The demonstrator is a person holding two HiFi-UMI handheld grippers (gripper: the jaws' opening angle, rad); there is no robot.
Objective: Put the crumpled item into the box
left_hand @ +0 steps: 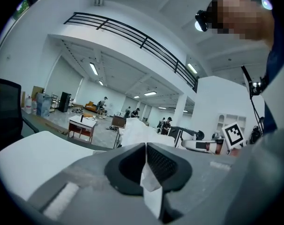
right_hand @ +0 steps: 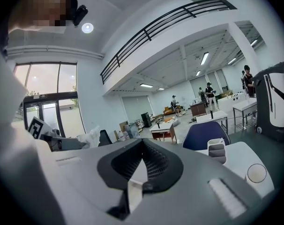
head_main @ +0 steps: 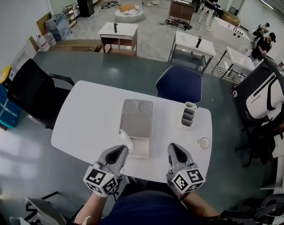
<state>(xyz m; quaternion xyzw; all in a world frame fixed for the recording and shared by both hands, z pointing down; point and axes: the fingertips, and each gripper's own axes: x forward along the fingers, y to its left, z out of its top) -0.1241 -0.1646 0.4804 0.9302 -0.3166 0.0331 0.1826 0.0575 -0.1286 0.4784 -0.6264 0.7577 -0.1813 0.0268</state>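
One white counter fills the middle of the head view. One grey box lies in the middle of it. Two tongs show at the bottom. The left tongs are squeezed shut on one crumpled white paper, right at the box's near left corner. The right tongs are closed together with nothing in them.

White rounded table: grey rectangular open box mid-table; white compartmented holder and small round white disc to its right.
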